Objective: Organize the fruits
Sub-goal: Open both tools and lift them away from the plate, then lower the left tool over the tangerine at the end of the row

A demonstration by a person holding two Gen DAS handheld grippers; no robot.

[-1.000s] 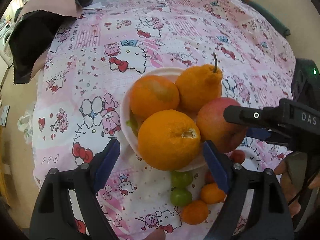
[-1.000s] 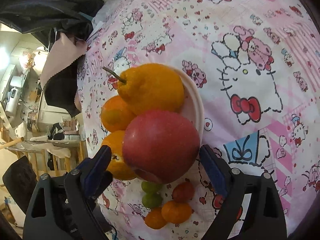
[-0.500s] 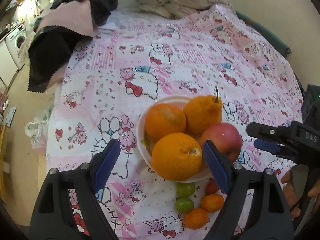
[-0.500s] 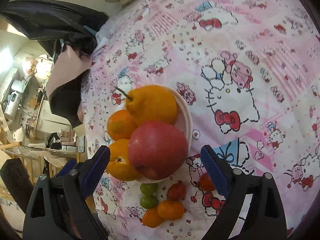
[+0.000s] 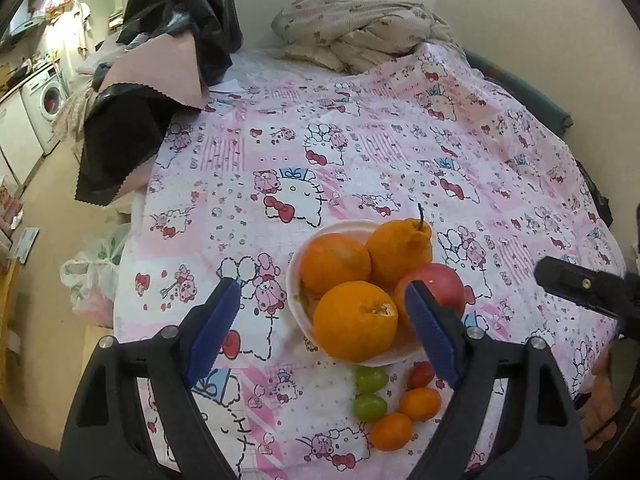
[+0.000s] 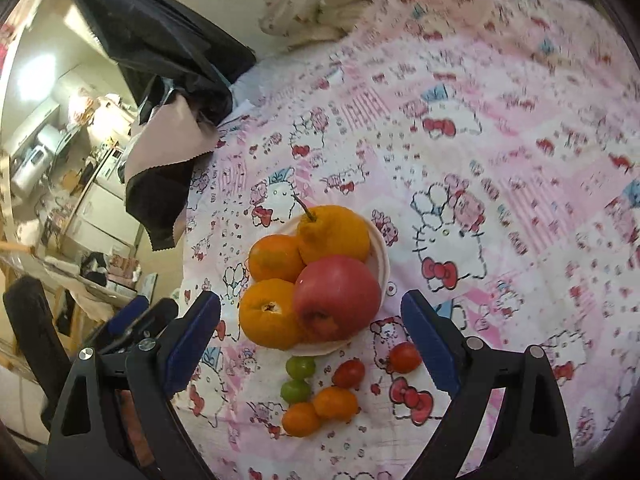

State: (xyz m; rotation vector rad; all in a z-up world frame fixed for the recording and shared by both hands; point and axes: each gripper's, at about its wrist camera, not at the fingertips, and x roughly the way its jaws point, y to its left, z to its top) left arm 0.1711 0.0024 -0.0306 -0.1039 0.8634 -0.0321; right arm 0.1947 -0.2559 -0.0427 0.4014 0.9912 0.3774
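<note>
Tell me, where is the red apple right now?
The red apple sits in the white bowl at mid-frame of the right wrist view, on the bowl's near right side, touching the near orange and the stemmed orange fruit behind it.

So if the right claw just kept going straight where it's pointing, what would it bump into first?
Most likely the big red apple piled in the white bowl; it sits centred ahead of the open right claw, though depth is hard to judge.

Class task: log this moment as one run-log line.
left hand-held gripper: open, empty | right hand-held gripper: open, empty | bowl: full | small fruits: on cloth
</note>
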